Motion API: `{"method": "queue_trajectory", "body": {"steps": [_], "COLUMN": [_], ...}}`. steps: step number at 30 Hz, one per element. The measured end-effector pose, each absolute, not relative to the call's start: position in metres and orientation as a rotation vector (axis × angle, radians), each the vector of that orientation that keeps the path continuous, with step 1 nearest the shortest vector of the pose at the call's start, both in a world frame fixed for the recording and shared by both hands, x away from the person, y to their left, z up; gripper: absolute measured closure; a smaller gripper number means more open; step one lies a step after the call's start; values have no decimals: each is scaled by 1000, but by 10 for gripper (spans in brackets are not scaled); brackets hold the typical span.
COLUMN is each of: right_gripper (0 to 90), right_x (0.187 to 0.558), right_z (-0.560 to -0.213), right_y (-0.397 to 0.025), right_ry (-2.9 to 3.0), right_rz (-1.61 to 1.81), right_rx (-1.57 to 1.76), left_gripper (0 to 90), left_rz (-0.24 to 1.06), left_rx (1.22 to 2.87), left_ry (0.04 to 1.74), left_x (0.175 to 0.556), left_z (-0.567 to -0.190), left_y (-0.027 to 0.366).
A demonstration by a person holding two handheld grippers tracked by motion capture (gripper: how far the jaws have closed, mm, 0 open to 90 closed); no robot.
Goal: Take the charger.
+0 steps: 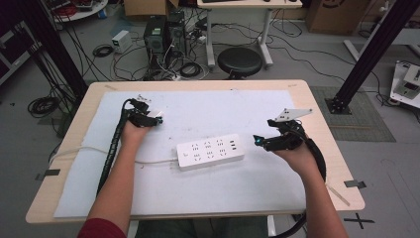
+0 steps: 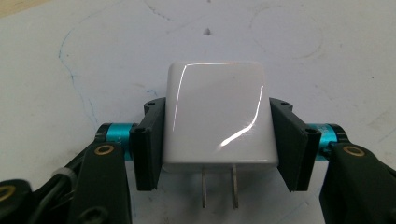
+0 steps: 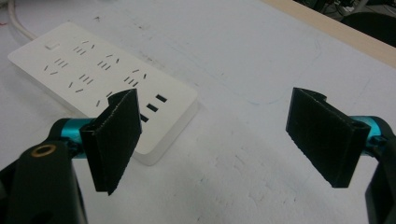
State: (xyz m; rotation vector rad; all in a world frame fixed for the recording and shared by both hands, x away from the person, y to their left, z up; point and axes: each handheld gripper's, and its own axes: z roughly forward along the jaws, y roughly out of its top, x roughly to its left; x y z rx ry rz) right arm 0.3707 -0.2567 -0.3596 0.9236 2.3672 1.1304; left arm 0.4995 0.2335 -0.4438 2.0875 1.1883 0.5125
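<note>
a: where is the white plug adapter (image 2: 217, 114)?

b: clamped in the left tongs (image 1: 148, 118) at the far left of the table (image 1: 317, 114), jaws on its two flat sides, prongs pointing back toward the hand.

a: how will it handle?

b: likely light and stiff, but its glossy shell looks slippery, so those flat sides are the place to grip.

a: and the right tongs (image 3: 224, 135)?

b: spread wide, holding nothing, just right of the power strip (image 1: 210, 151).
</note>
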Motion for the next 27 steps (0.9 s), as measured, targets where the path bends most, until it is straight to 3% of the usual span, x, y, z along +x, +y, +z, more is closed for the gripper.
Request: {"method": "queue_trajectory", "body": {"steps": [12,20,27], "right_gripper": [186,186,186], "right_x": [372,365,355], "right_z": [-359,-351,-347], "right_y": [-258,-259,-256], "right_ry": [2380,2375,2386], "right_rz": [1129,1140,1127], "right_rx": [944,932,919], "left_gripper": [424,424,425], "left_rz": [461,433,386], "left_rx": [2053,1998,1986], "left_ry": [1063,923,809], "left_x": [473,428,390], "left_z": [-398,-357,-344], "left_y": [238,246,258]}}
